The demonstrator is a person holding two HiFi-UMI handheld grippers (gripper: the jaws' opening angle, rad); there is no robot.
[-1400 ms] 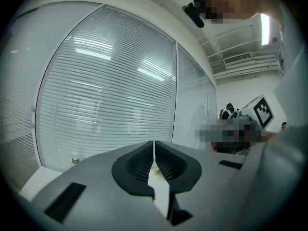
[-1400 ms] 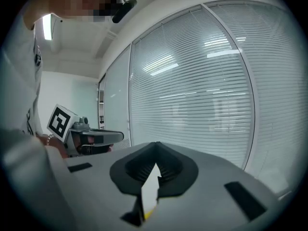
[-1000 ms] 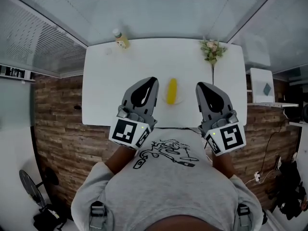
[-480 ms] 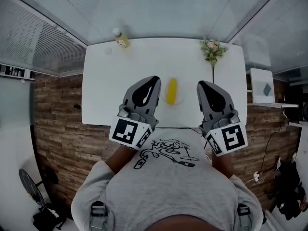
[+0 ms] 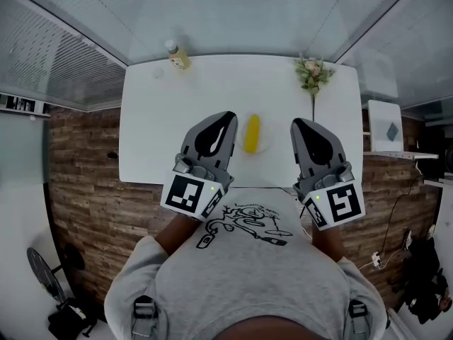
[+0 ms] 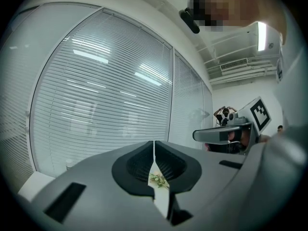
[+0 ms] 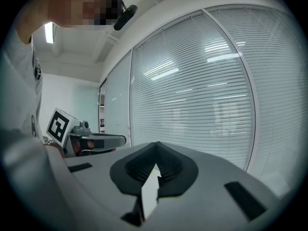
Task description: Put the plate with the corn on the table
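Note:
A yellow corn cob [image 5: 252, 133] lies on a small white plate [image 5: 264, 146] on the white table [image 5: 163, 119], near its front edge. My left gripper [image 5: 225, 117] hovers just left of the plate, shut and empty. My right gripper [image 5: 297, 124] hangs to the right of the plate, also shut with nothing in it. Both point up and away over the table. In the left gripper view the left gripper [image 6: 154, 146] shows its tips meeting, and in the right gripper view the right gripper [image 7: 155, 147] does the same. Neither touches the plate.
A small bottle of yellow liquid [image 5: 177, 57] stands at the table's far left corner. A sprig of flowers [image 5: 311, 73] stands at the far right. Blinds cover the windows behind the table. A white cabinet [image 5: 386, 126] is to the right.
My right gripper has drifted slightly to the right. The left gripper, corn and plate have not moved.

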